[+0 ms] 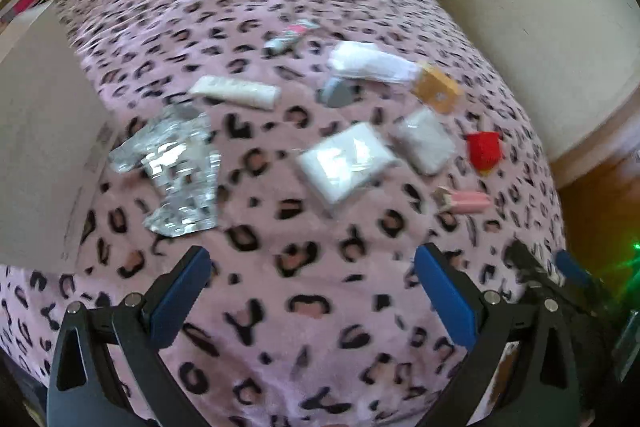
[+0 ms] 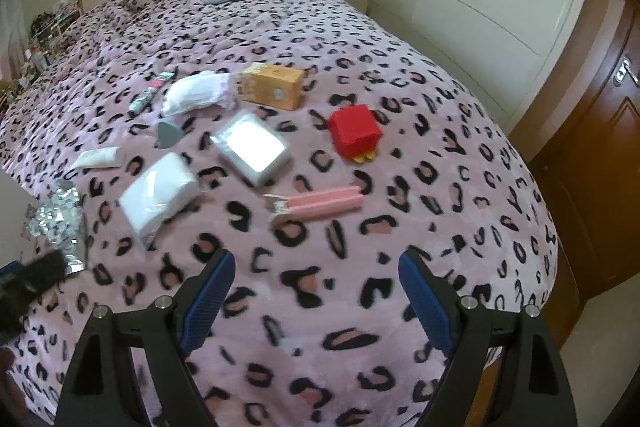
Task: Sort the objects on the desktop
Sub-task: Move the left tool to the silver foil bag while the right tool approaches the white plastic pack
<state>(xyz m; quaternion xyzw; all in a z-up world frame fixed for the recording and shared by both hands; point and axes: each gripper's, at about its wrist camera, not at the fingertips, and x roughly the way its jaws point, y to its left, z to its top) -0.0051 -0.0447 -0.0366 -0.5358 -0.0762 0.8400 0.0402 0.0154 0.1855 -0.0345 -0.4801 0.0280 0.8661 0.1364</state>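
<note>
Items for sorting, scattered on a pink leopard-print blanket [image 2: 360, 39] over a bed, none yet grouped: pink comb-like piece [image 2: 320, 205] nearest the right gripper [image 2: 316, 287]; red box [image 2: 354, 133] beyond it to the right; clear-wrapped white packet [image 2: 251, 147] and tissue pack [image 2: 158, 197] in the middle; orange carton [image 2: 274, 85] touching a white folded cloth [image 2: 198, 95] at the far side; grey wedge [image 2: 166, 135], white tube [image 2: 100, 159] and crumpled foil bag [image 1: 176, 167] to the left. Right gripper — fingers wide apart, holding nothing, hovering above bare blanket just near of the pink piece. Left gripper [image 1: 312, 287] — likewise wide and empty, well short of the foil. Risks, as judged: soft plush gives under a downward press, so flat packets may sink and fingertips pinch fabric instead; slick wrapping may slip from the pads; the carton and cloth, lying in contact, may drag together; the left view is blurred — fast travel could overshoot.
</note>
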